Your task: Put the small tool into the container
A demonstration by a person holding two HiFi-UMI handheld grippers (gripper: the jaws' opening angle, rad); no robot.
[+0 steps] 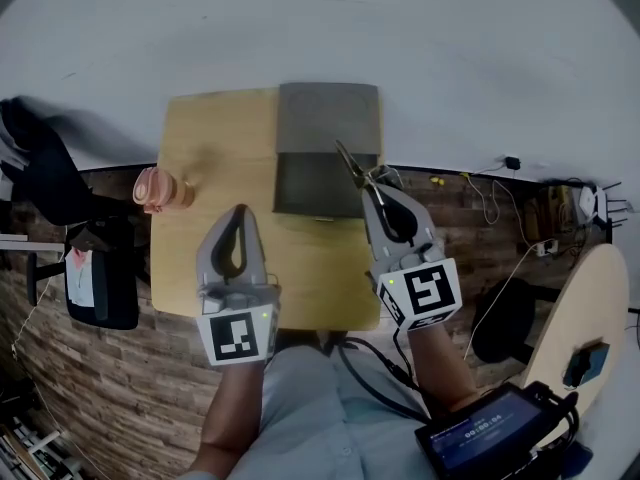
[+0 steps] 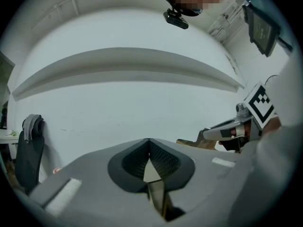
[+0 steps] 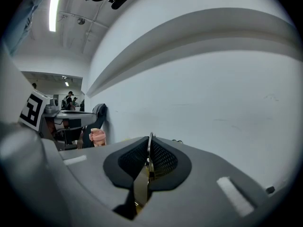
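Note:
A thin metal tool [image 1: 352, 166] sticks out of my right gripper [image 1: 373, 184], whose jaws are shut on it. It hangs over the near right part of the grey container [image 1: 300, 190], a box with its lid [image 1: 327, 118] laid back, at the far side of the wooden table [image 1: 205, 133]. In the right gripper view the tool [image 3: 148, 161] shows as a narrow strip pinched between the pads, and the gripper [image 3: 150, 139] points up at a white wall. My left gripper [image 1: 239, 214] is shut with nothing in it, held above the table's near middle. Its own view shows its tips [image 2: 149, 141] closed.
A pink cup [image 1: 160, 190] stands at the table's left edge, also seen as the cup [image 3: 97, 136] in the right gripper view. A black chair [image 1: 100, 278] is on the left, cables [image 1: 490, 203] and a round table [image 1: 590, 313] on the right. A white wall runs behind.

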